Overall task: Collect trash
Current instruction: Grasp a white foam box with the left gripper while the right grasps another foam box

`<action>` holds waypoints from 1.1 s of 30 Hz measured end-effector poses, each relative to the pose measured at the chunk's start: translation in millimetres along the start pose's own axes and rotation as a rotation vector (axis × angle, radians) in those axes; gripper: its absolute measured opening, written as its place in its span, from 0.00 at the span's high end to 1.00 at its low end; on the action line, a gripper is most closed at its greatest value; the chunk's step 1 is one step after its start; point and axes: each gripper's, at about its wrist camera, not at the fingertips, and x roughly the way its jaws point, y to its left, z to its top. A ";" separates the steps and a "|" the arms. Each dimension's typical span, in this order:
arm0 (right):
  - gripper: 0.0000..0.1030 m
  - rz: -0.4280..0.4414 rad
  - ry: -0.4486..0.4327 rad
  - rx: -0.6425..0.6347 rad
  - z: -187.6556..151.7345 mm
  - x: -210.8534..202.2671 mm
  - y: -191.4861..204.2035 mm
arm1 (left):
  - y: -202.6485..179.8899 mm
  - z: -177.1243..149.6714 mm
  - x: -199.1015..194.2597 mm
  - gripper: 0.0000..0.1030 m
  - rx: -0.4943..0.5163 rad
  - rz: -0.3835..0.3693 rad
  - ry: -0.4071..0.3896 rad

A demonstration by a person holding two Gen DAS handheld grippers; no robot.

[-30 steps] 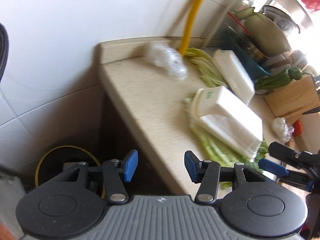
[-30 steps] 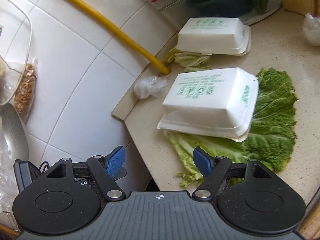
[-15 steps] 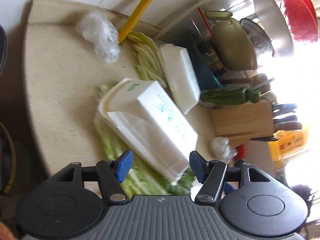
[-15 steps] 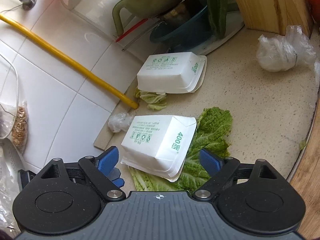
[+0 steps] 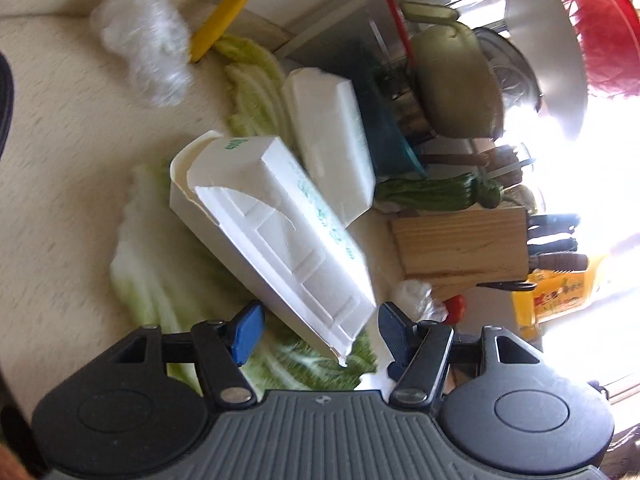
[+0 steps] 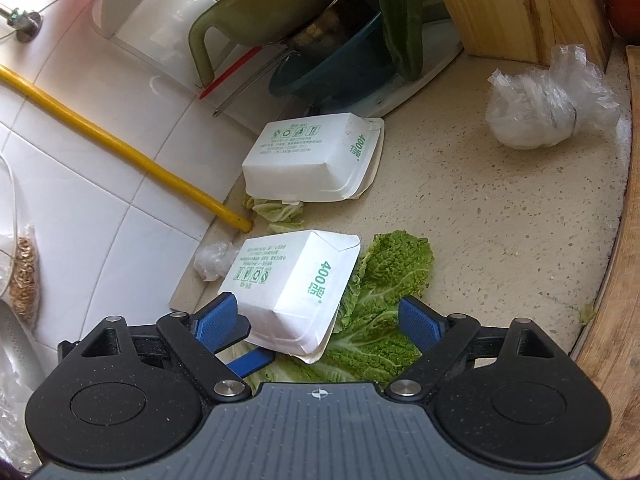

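Both grippers are at the near white foam takeaway box with green print (image 6: 294, 292), the landmark here, lying closed and tilted on a big green cabbage leaf (image 6: 380, 308) spread on the speckled beige stone counter (image 6: 500, 216). The right gripper (image 6: 322, 322) has its blue-padded fingers (image 6: 218, 322) spread wide, having just been opening; the box's near corner sits between them, and the left pad is right at the box's side, though whether it touches I cannot tell. The left gripper (image 5: 318, 332) is also spread, its jaws having just widened, with the box's lower corner poking in between the blue pads (image 5: 246, 332) and neither pad pressing on it. Beyond the near box, against the wall, lies a second white foam box (image 6: 316, 158) of the same kind, with pale cabbage scraps (image 6: 278, 212) between the two. A crumpled clear plastic wrap (image 6: 212, 258) sits just left of the near box, at the foot of a yellow pipe (image 6: 120, 148). Well to the right of it rests a knotted clear plastic bag (image 6: 544, 108), in front of a wooden knife block (image 6: 520, 4).
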 end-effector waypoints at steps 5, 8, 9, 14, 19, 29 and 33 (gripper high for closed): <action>0.11 -0.027 -0.029 -0.003 6.4 -0.6 7.5 | -4.6 18.9 14.3 0.42 0.016 -0.001 -0.006; 0.11 -0.035 -0.040 -0.010 11.0 -0.5 10.9 | -2.6 24.3 23.1 0.42 -0.015 -0.010 -0.011; 0.11 -0.037 -0.043 -0.011 12.8 -0.3 11.7 | -2.8 26.7 26.2 0.40 -0.024 -0.011 -0.021; 0.11 -0.046 -0.068 -0.010 22.8 1.9 10.9 | -2.6 34.2 44.2 0.39 -0.068 -0.015 -0.047; 0.11 -0.065 -0.084 -0.023 38.2 11.3 11.6 | -3.4 33.4 62.3 0.46 -0.064 0.033 -0.032; 0.05 -0.175 -0.103 -0.392 65.6 59.7 64.5 | -9.3 43.5 17.0 0.62 0.003 -0.012 -0.062; 0.05 -0.282 -0.101 -0.630 58.7 87.5 88.3 | -3.6 47.5 -17.4 0.62 0.021 -0.026 -0.083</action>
